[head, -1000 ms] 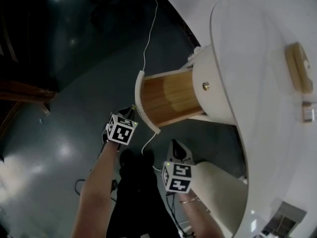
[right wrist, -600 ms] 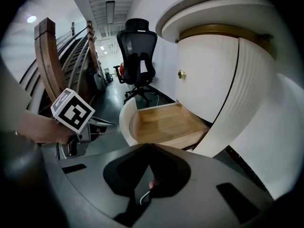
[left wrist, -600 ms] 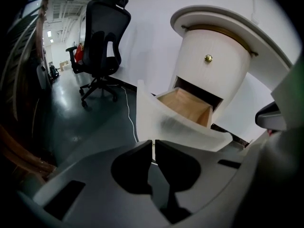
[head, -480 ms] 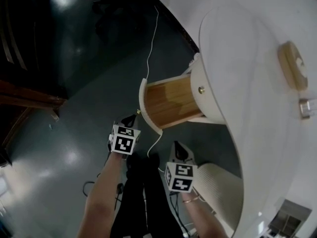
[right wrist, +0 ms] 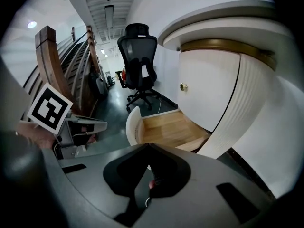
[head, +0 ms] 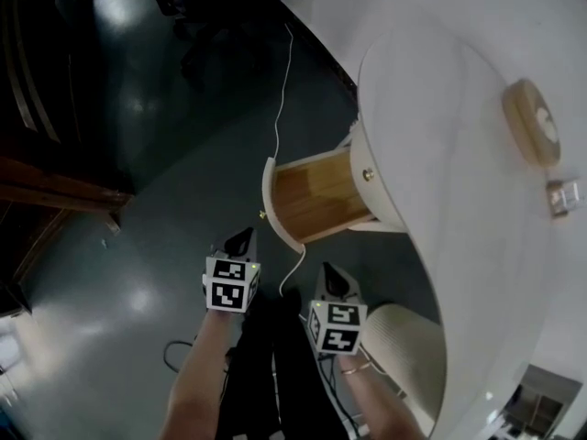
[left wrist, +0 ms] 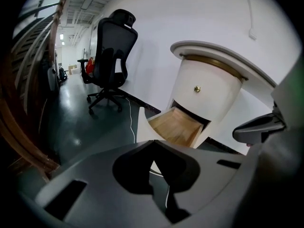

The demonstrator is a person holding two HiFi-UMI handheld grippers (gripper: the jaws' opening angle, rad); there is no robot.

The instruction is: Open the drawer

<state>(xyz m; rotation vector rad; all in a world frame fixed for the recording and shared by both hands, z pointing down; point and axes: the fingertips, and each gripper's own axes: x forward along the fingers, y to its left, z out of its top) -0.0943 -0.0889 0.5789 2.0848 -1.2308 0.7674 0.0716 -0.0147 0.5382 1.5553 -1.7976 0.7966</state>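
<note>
Below, glossy dark floor (head: 119, 246); drawer (head: 316, 195) out; left claw (head: 240, 239), right claw (head: 328, 275) closed, empty.

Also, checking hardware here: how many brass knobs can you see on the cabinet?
2: the upper knob on the closed front above; the lower knob on the open drawer, facing outward. Others may be hidden.

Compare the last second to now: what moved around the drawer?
The left gripper drew back from the drawer front, toward the person; its tip was at the small knob, now it is clear of it, jaws together on nothing. Drawer stays pulled out; right gripper stays back, jaws together.
</note>
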